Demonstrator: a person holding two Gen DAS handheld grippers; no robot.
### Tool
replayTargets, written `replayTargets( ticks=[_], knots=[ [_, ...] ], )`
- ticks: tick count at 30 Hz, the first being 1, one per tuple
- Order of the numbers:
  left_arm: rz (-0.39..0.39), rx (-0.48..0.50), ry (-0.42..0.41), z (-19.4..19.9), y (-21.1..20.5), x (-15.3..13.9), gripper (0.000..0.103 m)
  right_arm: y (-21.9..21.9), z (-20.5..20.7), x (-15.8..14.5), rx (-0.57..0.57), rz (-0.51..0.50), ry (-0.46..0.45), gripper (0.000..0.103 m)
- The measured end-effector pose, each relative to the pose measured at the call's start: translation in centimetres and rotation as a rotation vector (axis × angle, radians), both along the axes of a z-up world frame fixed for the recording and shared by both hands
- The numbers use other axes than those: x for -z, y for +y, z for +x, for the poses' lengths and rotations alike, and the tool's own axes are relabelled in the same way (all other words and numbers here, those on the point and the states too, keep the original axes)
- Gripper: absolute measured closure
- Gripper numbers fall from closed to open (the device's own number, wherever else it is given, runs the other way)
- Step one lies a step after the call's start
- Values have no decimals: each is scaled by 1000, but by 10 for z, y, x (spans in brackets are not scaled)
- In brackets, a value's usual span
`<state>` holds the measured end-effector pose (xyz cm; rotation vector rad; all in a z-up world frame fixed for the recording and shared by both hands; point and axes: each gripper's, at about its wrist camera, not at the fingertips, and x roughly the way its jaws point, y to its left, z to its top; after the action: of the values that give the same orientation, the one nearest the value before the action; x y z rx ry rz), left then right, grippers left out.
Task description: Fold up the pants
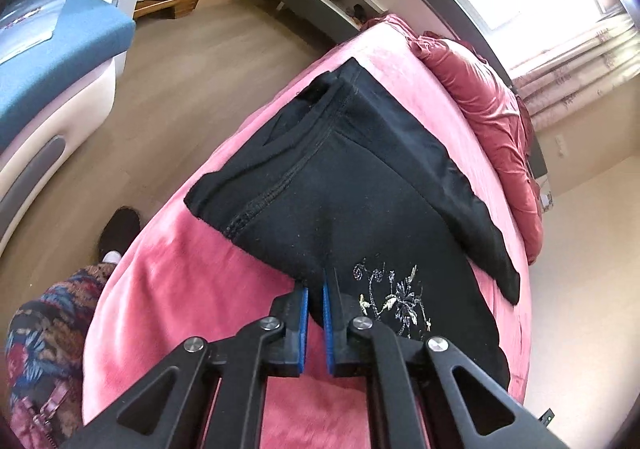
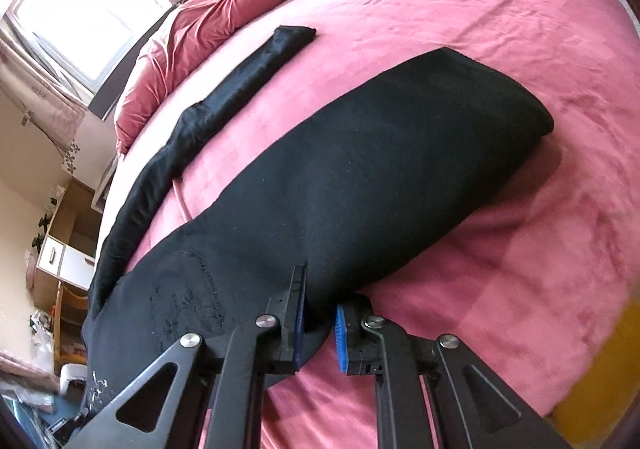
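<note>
Black pants [image 1: 360, 185] lie on the pink bed [image 1: 192, 281]; both hand-held grippers, left [image 1: 315, 289] and right [image 2: 320, 297], pinch their six-o'clock edge.

- pants [image 1: 360, 185] lie on the bed [image 1: 168, 289], one leg apart toward the duvet [image 1: 496, 117]
- left gripper [image 1: 315, 289] and right gripper [image 2: 320, 301] at the pants' near edge — fabric between the fingers

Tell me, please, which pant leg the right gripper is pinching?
The wide, flat leg beside the right gripper, not the thin, twisted leg lying nearer the pillows.
</note>
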<state>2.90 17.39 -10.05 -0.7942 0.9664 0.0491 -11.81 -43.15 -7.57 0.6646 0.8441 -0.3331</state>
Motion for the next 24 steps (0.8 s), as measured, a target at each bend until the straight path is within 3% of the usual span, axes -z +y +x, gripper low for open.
replayTargets(
  ticks=[8, 13, 16, 18, 19, 23, 24],
  knots=[
    [40, 64, 65, -26, -7, 1, 97, 3, -46, 6, -8, -12, 59, 91],
    [82, 107, 136, -18, -13, 10, 96, 2, -62, 7, -8, -15, 70, 90],
    [133, 125, 171, -11, -20, 13, 93, -5, -62, 7, 18, 0, 63, 78],
    [160, 143, 182, -5, -23, 12, 91, -12, -66, 4, 64, -4, 56, 56],
    [175, 146, 183, -4, -24, 11, 89, -19, -68, 1, 97, 1, 44, 53],
    [190, 165, 190, 4, -25, 11, 88, -48, -79, -1, 227, 9, 22, 54],
    [199, 172, 192, 7, -26, 10, 88, -56, -77, -1, 254, -13, 37, 71]
  ],
)
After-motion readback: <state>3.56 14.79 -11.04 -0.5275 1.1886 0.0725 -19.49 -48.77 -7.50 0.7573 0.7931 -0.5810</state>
